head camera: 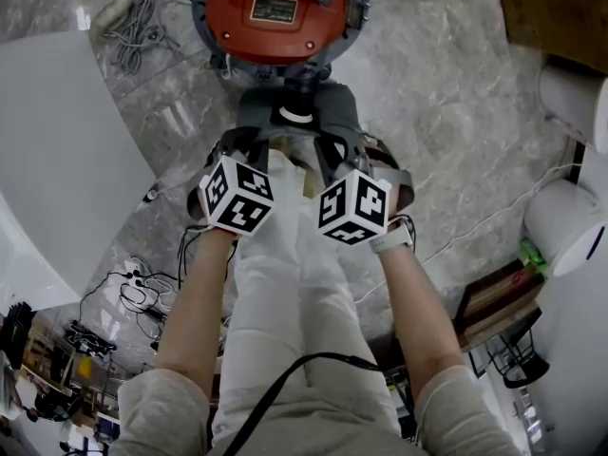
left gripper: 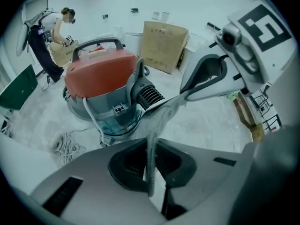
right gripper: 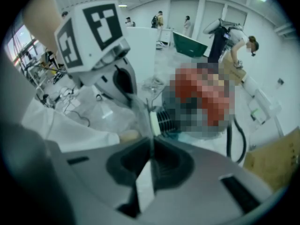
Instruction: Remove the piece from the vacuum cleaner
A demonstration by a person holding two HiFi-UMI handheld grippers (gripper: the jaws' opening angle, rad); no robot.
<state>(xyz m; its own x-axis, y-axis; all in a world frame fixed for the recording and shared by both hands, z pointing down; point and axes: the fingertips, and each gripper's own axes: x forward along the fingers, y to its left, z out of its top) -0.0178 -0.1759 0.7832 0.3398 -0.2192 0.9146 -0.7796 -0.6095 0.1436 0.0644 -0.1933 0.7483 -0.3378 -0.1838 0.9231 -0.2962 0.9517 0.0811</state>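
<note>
Vacuum cleaner (head camera: 277, 12) on the floor (head camera: 446, 74) at 12 o'clock in the head view, its piece, a thin translucent bag (left gripper: 161, 118), trailing toward 6 o'clock. Left tool (left gripper: 151, 168) and right tool (right gripper: 151, 153), 2 in all, are pinched tight on its film. Probably light, limp, tearable; grip near the stiffer mouth.

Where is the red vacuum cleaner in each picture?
Head view: vacuum cleaner at top centre.
Left gripper view: left of centre, upper half.
Right gripper view: right of centre, mostly blurred over.
Shared landmark: its ribbed grille, seen in both gripper views.
</note>
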